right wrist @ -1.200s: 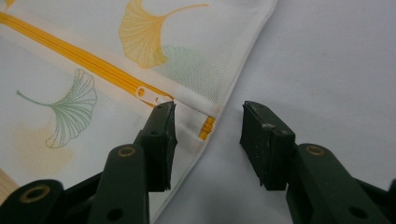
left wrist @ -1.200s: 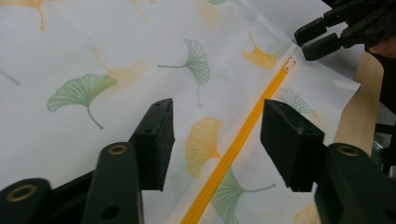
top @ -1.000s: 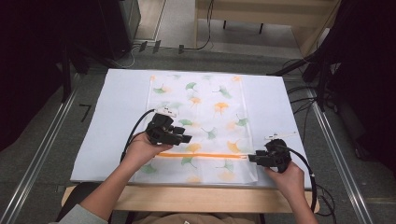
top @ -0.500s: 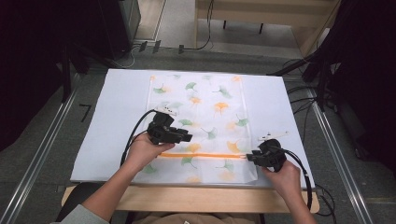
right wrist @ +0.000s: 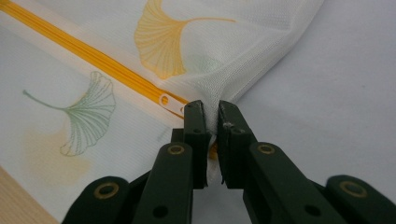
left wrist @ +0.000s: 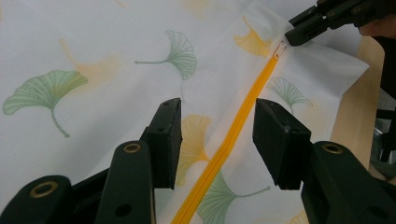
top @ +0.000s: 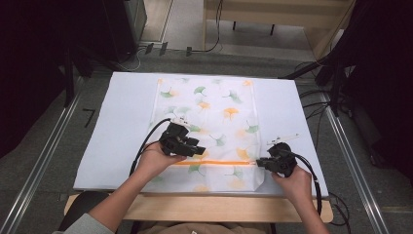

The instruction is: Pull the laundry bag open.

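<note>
The bag [right wrist: 243, 51] pinched between the right gripper [right wrist: 211, 116] jaws is a thin white mesh cloth, finely woven and matt, printed with soft green and orange leaves. Its orange zipper [left wrist: 233, 135], running between the left gripper [left wrist: 217, 135] jaws, looks like smooth plastic with a slight sheen. Both grippers are matt black plastic with brass-coloured metal rivets. Beneath them lies a smooth, pale, matt sheet [top: 122, 122], and nearer the person a bare light wood table edge [top: 204, 207].

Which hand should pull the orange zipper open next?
Probably the left gripper: its open jaws straddle the orange zipper. The right gripper has just closed its jaws on the mesh bag's edge at the zipper's end, anchoring it.
</note>
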Available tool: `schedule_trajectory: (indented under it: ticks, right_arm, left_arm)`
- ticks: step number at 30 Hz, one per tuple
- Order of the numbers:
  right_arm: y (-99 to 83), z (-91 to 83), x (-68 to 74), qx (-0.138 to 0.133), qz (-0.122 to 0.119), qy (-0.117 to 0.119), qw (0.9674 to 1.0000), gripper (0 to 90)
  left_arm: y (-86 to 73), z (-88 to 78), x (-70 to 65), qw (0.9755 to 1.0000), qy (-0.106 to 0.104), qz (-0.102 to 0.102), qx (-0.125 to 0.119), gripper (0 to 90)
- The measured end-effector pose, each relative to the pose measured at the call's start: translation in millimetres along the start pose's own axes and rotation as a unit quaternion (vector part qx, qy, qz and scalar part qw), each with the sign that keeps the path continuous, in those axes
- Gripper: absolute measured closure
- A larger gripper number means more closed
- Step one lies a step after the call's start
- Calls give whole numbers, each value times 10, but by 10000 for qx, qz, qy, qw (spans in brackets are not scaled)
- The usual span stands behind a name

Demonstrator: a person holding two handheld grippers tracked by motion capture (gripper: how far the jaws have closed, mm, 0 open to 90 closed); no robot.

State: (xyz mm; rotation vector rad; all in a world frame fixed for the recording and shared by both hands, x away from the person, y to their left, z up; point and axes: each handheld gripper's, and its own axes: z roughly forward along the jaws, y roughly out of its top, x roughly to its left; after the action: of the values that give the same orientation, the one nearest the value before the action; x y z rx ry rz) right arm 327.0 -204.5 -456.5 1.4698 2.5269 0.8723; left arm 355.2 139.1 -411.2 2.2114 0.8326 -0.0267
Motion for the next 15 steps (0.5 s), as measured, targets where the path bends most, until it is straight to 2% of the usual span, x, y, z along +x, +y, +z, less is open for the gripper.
schedule_trajectory:
  ticks: [1,2,7,8,11,15]
  right_arm:
    - [7,-12,1,-19,6,22,10000,854]
    - [18,-44,4,-97,12,68,9999,854]
    - [46,-150,10,-332,6,143,9993,855]
    - [52,-182,3,-436,36,234,9988,855]
    - [56,-212,-2,-504,52,294,9983,855]
    - [71,-256,-11,-600,102,399,9973,855]
  left_arm:
    - [-2,6,-13,10000,-28,48,-3,532]
    - [-10,37,-58,9998,-69,202,-57,537]
    - [-5,114,-134,9994,-143,308,-56,549]
    - [-2,135,-159,9991,-212,348,-103,567]
    - [7,166,-189,9990,-260,340,-158,579]
    - [26,250,-237,9989,-341,329,-58,578]
